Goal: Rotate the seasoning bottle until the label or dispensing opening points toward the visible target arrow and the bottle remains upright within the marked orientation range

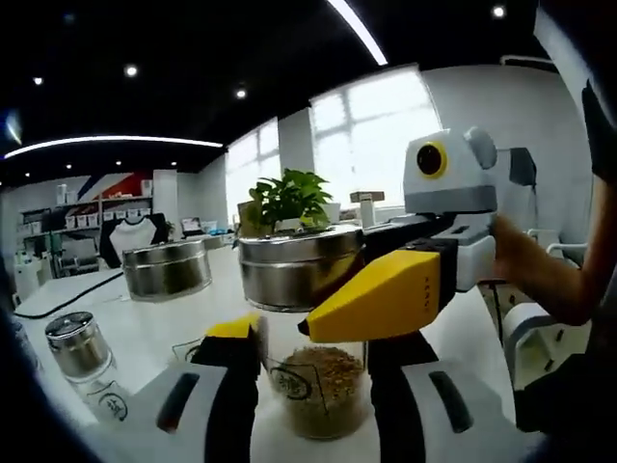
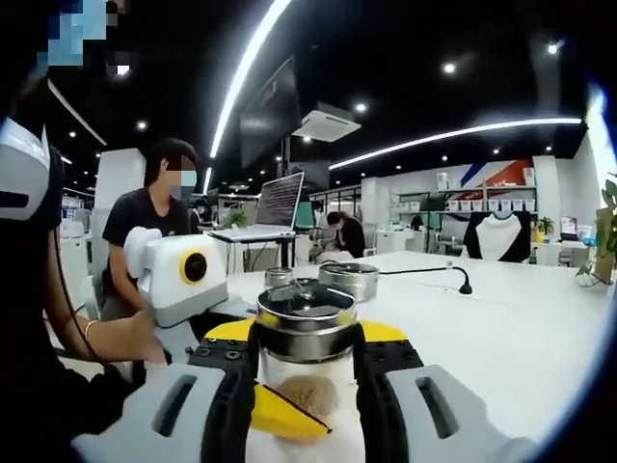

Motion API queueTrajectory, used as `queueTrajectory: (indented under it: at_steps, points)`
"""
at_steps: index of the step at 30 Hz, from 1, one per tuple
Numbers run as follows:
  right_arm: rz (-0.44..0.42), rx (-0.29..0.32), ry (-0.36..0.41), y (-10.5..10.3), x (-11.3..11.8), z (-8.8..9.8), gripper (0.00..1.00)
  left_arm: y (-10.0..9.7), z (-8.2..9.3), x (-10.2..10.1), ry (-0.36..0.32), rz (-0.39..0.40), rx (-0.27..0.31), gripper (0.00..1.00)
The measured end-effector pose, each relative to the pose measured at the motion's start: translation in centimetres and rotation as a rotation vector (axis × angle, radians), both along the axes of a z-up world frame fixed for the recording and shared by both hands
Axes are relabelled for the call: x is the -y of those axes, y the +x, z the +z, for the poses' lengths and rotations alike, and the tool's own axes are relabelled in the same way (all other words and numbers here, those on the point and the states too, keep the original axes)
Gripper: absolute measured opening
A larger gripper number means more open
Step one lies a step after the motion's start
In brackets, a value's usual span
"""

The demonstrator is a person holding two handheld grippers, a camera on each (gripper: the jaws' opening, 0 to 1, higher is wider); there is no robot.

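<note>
The big white table holds the seasoning bottle, standing upright. The right gripper squeezes it just under its shiny lid. The left gripper holds its glass sides too. Turning seems underway; next, twist slowly, keeping it straight.

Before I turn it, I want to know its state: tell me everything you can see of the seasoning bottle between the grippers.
The seasoning bottle is a clear glass jar with a shiny metal cap, partly filled with brownish granules. It stands upright on the white table. A dark oval label mark shows on its wall in the left gripper view. The right gripper has its jaws closed around it just below the cap; the left gripper stands either side of its lower body, contact unclear.
</note>
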State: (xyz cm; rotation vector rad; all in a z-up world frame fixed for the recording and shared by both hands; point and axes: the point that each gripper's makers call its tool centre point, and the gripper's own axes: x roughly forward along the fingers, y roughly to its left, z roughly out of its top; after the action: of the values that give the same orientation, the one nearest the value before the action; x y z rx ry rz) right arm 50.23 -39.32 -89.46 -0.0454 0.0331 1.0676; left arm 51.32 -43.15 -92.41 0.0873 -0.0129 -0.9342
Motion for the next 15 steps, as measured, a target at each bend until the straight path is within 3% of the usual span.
queueTrajectory:
  at_steps: [7, 9, 15]
  points:
    - [-0.093, -0.061, 0.045, -0.1, 0.4, -0.5, 0.37, 0.3, 0.1, -0.2, -0.029, 0.114, 0.002, 0.45]
    - [-0.134, -0.102, 0.08, 0.0, 0.6, -0.6, 0.37, 0.6, 0.1, -0.6, -0.053, 0.22, 0.003, 0.45]
    - [-0.189, -0.132, 0.106, -0.5, 1.0, -0.7, 0.36, 0.5, 0.1, -0.6, -0.066, 0.336, 0.025, 0.45]
